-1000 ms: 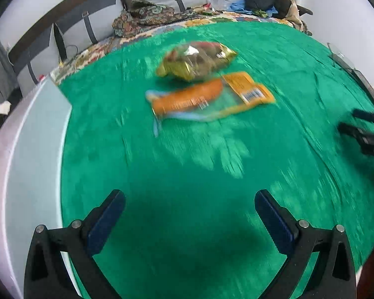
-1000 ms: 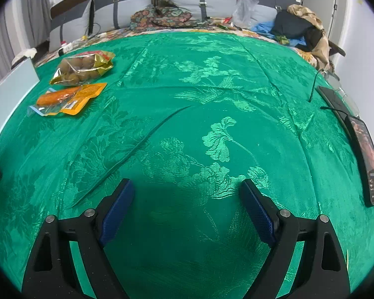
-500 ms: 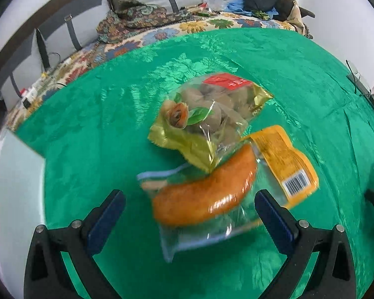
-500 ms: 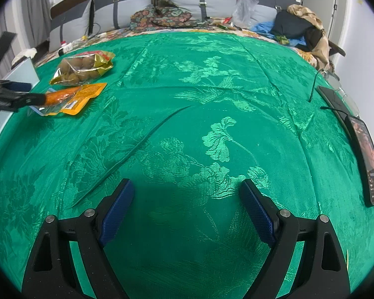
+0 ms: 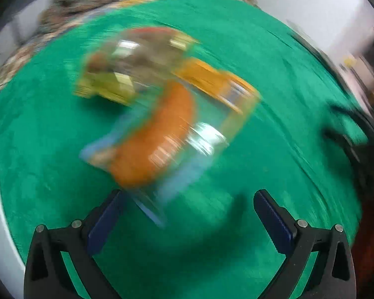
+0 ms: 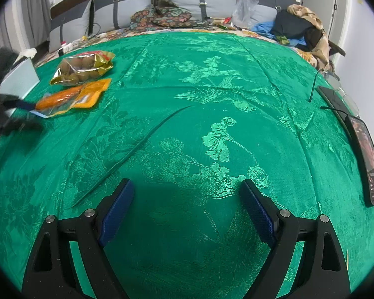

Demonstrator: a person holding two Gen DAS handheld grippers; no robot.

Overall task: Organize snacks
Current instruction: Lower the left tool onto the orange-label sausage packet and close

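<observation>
Two snack packs are laid near the bed's (image 6: 212,99) left edge, touching: a gold bag of brown balls (image 6: 83,68) and, just in front, an orange sausage pack (image 6: 72,97). The left gripper (image 5: 187,206) is hung over the sausage pack's near end, jaws spread, nothing pinched. The right gripper (image 6: 187,194) is parked mid-bed, jaws released and bare.

We see two snack packs (image 6: 73,94) on the bedspread (image 6: 212,87) at its left — phone (image 6: 367,154) far right, pillows (image 6: 187,7) behind.
</observation>
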